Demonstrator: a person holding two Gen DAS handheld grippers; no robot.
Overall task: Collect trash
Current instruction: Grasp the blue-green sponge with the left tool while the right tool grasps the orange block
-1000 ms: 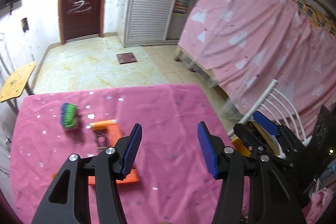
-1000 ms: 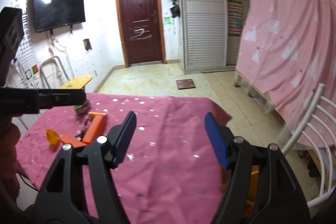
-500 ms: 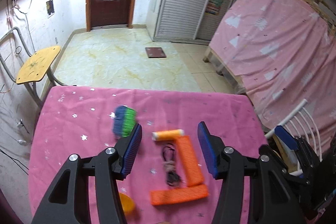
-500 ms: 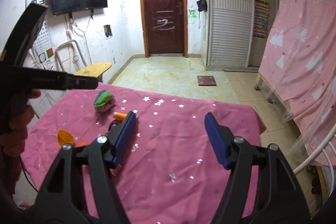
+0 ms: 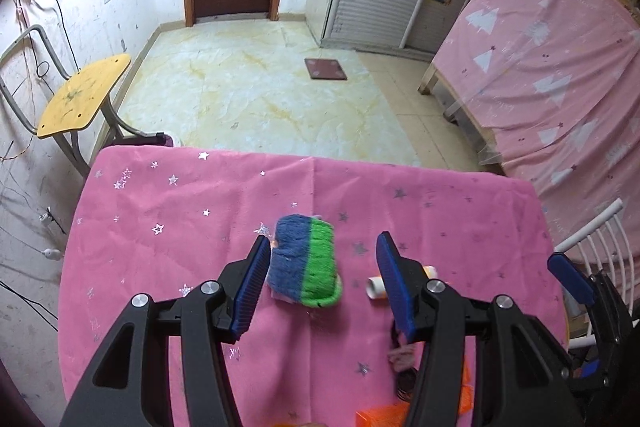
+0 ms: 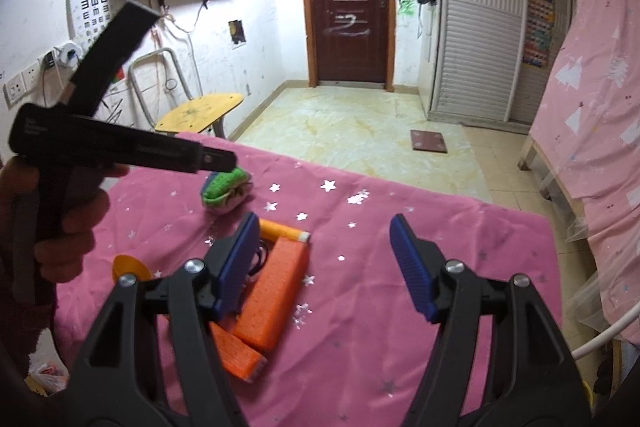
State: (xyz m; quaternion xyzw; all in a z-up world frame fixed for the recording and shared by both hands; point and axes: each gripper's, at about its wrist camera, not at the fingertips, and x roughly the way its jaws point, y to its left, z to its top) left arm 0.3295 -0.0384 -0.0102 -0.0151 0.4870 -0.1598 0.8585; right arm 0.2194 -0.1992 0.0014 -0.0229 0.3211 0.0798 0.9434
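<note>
Left gripper [image 5: 322, 275] we held partly open and empty above the blue-and-green sponge [image 5: 306, 261] lying on the pink bench [image 5: 160, 211], which we judged soft, light and squashy, best pinched across its narrow width.

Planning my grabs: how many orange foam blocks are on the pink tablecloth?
2. One orange block lies beside the right gripper's left finger; the other block lies nearer the camera, touching it, partly hidden behind that finger.
</note>
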